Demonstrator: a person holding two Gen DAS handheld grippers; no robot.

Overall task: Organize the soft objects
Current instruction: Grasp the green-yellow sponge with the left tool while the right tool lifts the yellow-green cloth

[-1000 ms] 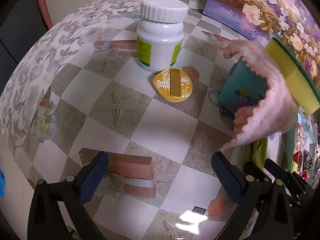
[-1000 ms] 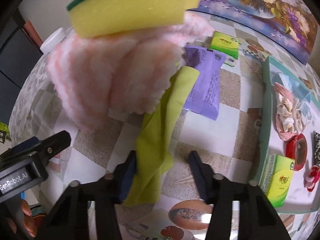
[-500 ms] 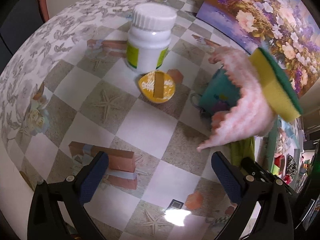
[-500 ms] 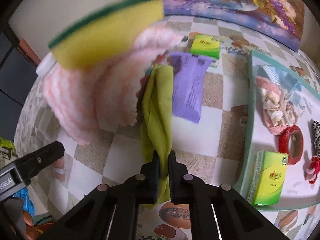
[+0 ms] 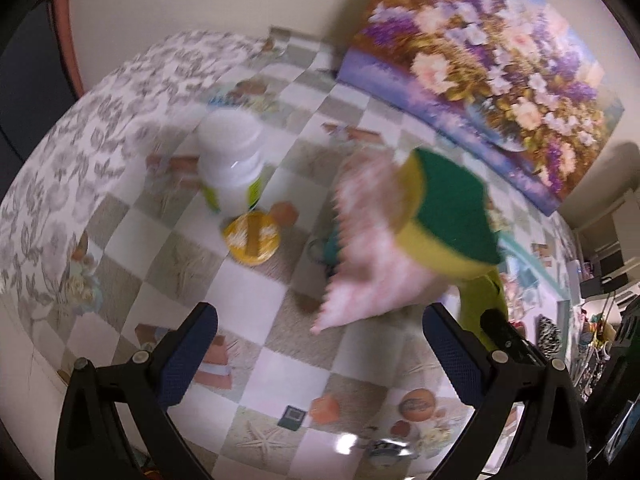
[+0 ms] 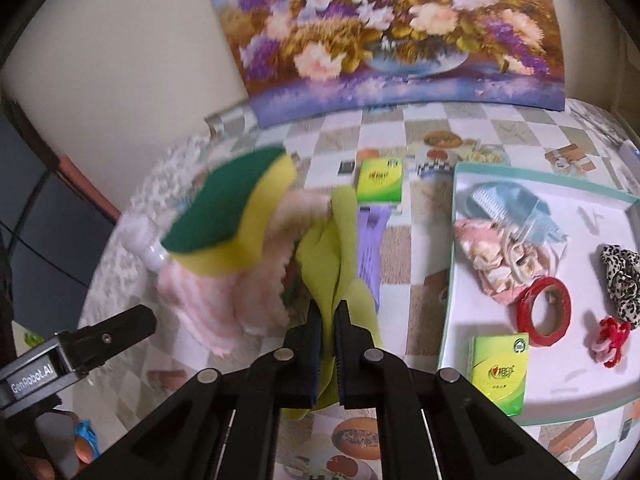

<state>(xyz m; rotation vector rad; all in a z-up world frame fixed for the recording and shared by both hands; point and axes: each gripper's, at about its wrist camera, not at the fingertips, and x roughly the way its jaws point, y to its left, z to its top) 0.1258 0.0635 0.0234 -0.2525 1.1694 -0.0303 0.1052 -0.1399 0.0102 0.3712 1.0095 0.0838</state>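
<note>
My right gripper [image 6: 328,314] is shut on a yellow-green cloth [image 6: 340,248] and holds it above the table. A pink fluffy cloth [image 6: 224,300] hangs with it, and a yellow sponge with a green top [image 6: 228,228] rides on top. In the left wrist view the pink cloth [image 5: 368,256], the sponge [image 5: 452,216] and the green cloth [image 5: 480,300] hang at centre right. My left gripper [image 5: 320,356] is open and empty, just left of and below the bundle.
A white pill bottle [image 5: 232,164] and a yellow round lid [image 5: 252,238] stand on the checked tablecloth. A teal-rimmed tray [image 6: 452,280] at right holds soft items, a red tape ring [image 6: 544,312] and a green box [image 6: 498,372]. A purple packet [image 6: 374,240] lies behind the cloth.
My right gripper closed on the yellow-green cloth and lifted it with the pink cloth and sponge. Both views have pulled up and back from the table.
</note>
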